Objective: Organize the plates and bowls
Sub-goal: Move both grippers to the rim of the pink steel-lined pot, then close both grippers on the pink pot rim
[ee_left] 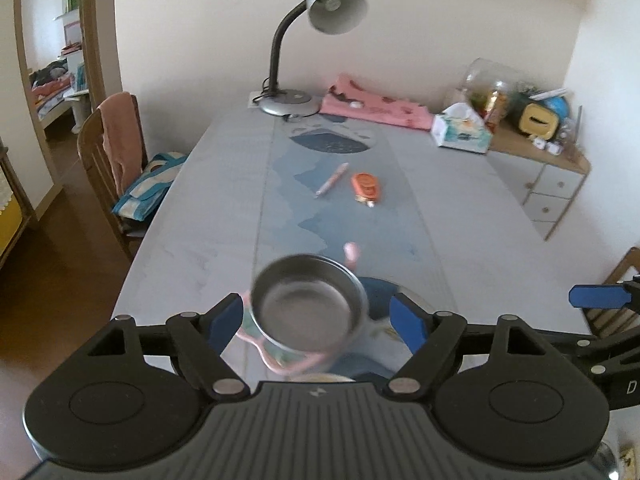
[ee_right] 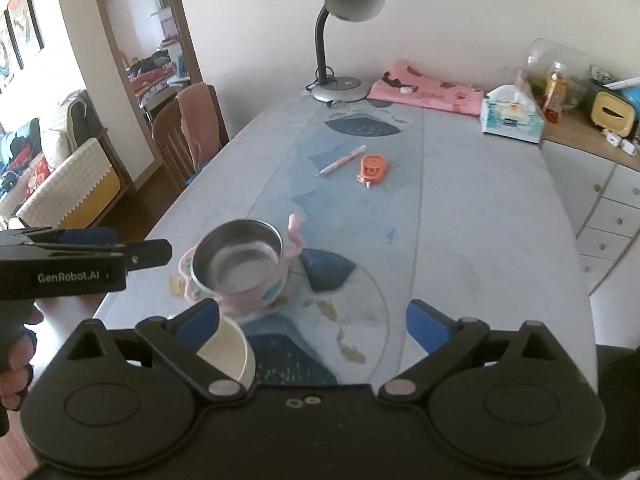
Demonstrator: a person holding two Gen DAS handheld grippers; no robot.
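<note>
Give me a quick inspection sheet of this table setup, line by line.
Surface: grey table with a blue patterned runner.
Job's things: steel-lined pink bowl standing upright; cream bowl in front of it.
Clutter: pen, orange tape measure, tissue box, pink cloth.
Grippers: left gripper open around the pink bowl, not pressing; right gripper open, empty.
Cables: lamp cord at its base.
Surroundings: chair, drawer unit.

One pink plastic bowl with a steel liner (ee_right: 240,264) and one cream round bowl (ee_right: 230,350) (partly hidden behind the fingers) sit on the table (ee_right: 480,240). Farther back: one pink pen (ee_right: 343,165), one orange tape dispenser (ee_right: 373,168), one grey gooseneck desk lamp (ee_right: 340,40), one tissue box (ee_right: 512,114), one folded pink cloth (ee_right: 432,94).
</note>
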